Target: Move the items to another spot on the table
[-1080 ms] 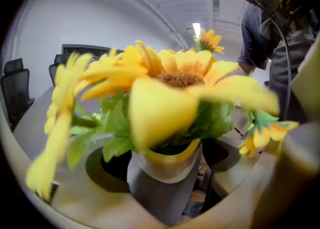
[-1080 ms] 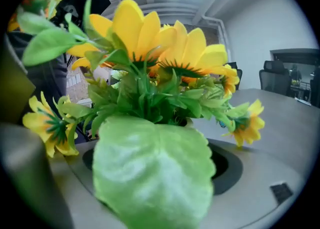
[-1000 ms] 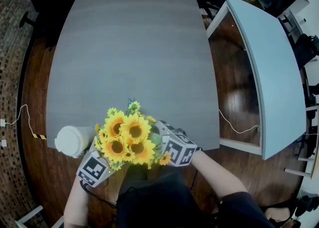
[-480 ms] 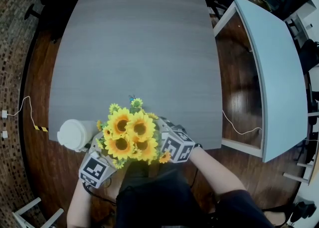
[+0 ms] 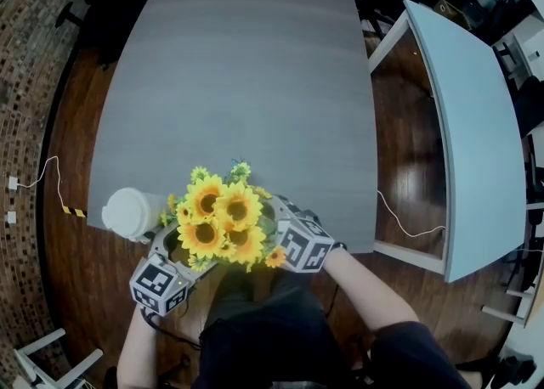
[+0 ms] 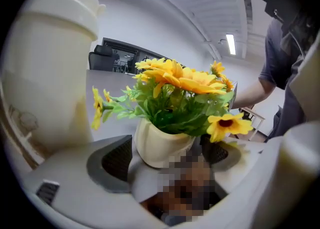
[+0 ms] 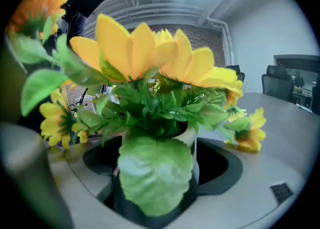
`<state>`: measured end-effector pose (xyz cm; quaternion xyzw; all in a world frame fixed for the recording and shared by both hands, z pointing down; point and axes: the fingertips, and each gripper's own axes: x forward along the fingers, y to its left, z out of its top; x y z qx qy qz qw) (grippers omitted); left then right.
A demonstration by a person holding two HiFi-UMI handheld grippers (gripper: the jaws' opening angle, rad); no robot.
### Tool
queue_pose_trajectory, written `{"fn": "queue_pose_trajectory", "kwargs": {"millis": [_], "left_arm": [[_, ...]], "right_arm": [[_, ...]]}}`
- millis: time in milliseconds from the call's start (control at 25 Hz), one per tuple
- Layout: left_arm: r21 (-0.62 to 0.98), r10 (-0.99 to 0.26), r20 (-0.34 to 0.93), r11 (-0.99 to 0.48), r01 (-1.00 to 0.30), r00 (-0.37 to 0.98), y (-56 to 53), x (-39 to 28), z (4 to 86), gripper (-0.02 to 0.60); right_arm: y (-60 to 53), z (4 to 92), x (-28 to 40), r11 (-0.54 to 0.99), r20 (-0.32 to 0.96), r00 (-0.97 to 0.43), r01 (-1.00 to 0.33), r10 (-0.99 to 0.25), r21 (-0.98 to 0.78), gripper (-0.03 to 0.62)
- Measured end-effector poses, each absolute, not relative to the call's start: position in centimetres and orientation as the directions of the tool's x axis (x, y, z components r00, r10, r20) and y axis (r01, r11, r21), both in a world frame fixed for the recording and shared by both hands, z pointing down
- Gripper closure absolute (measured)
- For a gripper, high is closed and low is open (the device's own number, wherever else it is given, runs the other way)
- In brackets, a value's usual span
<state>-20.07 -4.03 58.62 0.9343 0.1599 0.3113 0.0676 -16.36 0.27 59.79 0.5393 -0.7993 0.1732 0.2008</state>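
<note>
Sunflower pot (image 6: 161, 147), hidden under its blooms (image 5: 219, 224) in the head view, is clasped by left tongs (image 6: 168, 157) and right tongs (image 7: 160, 169) just beside the lidded cup (image 5: 129, 212), at the bench (image 5: 238, 81) edge.

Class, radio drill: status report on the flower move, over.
Left tool and right tool both shut on the pot. Pot at the table's near edge. Lidded cup close beside the left tool, mind it.

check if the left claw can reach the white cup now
Probably not right away: the left claw has the sunflower pot between its jaws. The cup stands close on its left with nothing between, so backing off the pot should free it.
</note>
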Motion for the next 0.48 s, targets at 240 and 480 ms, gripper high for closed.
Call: {"fn": "queue_pose_trajectory", "kwargs": {"millis": [240,480], "left_arm": [[0.256,0.335,0.568,-0.94,0.226,0.752,-3.4,-20.7,58.2,0.126],[0.291,0.316,0.56,-0.941,0.175,0.766,-4.2,-21.5,55.7,0.126]], "right_arm": [[3.4,56.8,-15.8,0.345,0.515,-0.342,-0.934,-0.786,-0.095,0.118],[6.4,53.5,-14.6,0.274,0.492,-0.311,-0.95,-0.813,-0.148,0.118]]}}
